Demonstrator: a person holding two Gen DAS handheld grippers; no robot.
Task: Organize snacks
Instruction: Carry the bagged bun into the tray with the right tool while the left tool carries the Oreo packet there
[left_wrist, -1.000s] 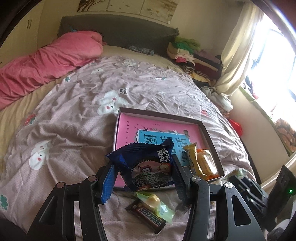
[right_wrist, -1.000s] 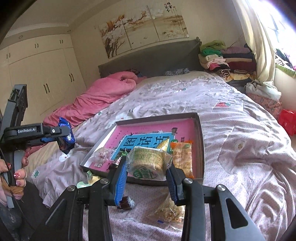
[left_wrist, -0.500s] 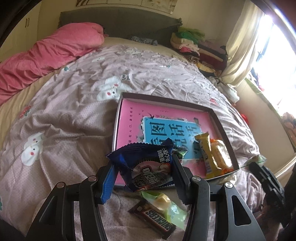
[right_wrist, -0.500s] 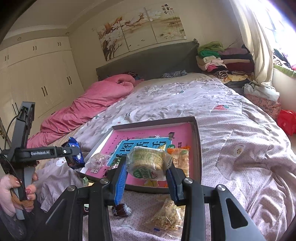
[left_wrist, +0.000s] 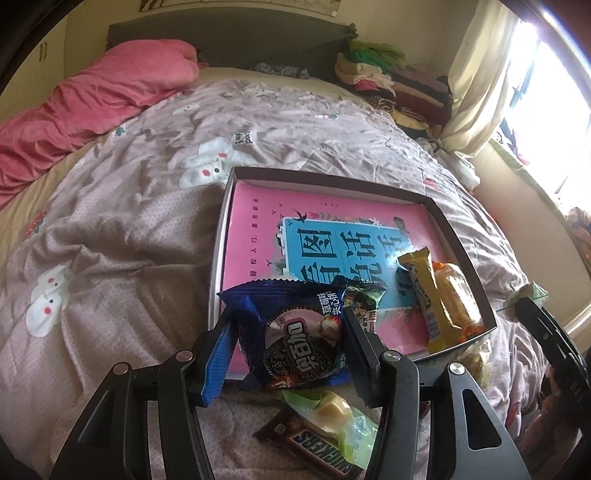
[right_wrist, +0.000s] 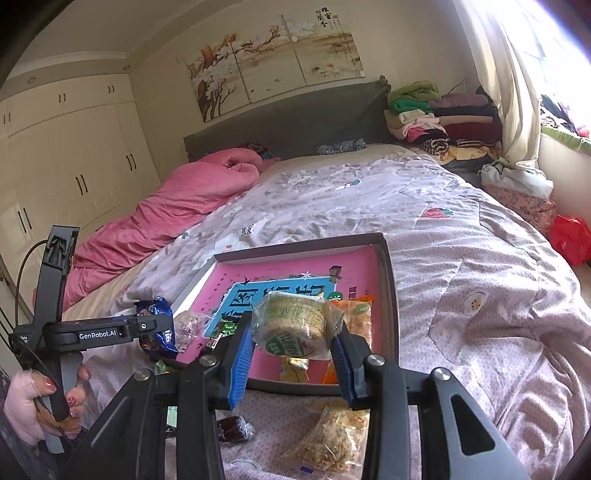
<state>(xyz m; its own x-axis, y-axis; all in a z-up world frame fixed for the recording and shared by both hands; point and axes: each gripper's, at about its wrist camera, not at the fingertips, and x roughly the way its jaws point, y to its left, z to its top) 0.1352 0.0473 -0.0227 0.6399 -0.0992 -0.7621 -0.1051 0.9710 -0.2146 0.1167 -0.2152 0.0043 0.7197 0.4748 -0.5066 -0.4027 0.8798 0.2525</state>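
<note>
The left tongs are clamped on a blue Oreo pie packet, low in the left wrist frame, above the near left corner of the shallow box that lies on the bed. The right tongs pinch a clear-wrapped round rice cake at the centre of the right wrist frame, over the box's near edge.

Both wrappers are slick and puffy, so either could slip out early and land on the quilt short of the rim. Inside the box a yellow wafer bar and an orange-trimmed packet already fill the right side, and a drop there would pile up or knock them. The box sits on soft bedding and could tip if a finger presses its wall. The Snickers bar and green-wrapped candy lie under the left tongs at the frame's bottom, likely to be nudged if they dip.
</note>
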